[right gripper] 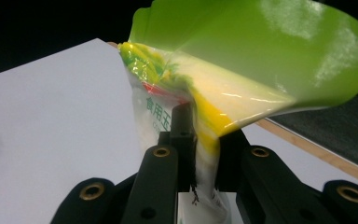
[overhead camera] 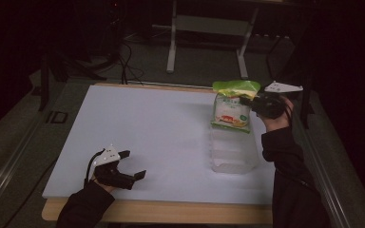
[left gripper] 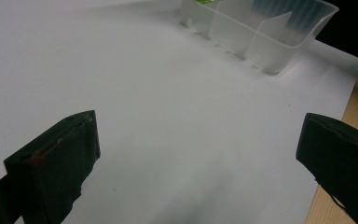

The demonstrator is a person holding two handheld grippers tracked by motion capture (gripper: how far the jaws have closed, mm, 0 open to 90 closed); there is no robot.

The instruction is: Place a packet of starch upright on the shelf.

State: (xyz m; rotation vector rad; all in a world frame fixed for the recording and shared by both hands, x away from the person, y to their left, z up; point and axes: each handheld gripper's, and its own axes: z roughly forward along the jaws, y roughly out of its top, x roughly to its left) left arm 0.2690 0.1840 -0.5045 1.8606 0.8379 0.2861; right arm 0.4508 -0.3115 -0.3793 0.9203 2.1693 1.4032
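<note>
One green-topped snack bag [overhead camera: 232, 107], pinched in the right gripper [overhead camera: 253, 101] jaws above the clear bin [overhead camera: 233, 154] at the tabletop's right, wants lowering straight in; left gripper [overhead camera: 132, 166] jaws agape, near-left.

The clear plastic bin [overhead camera: 234, 153] blocks the near right; left and far board [overhead camera: 161, 118] seem passable.

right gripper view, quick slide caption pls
Right gripper shut on a green-and-yellow bag, held above the white table.
</note>
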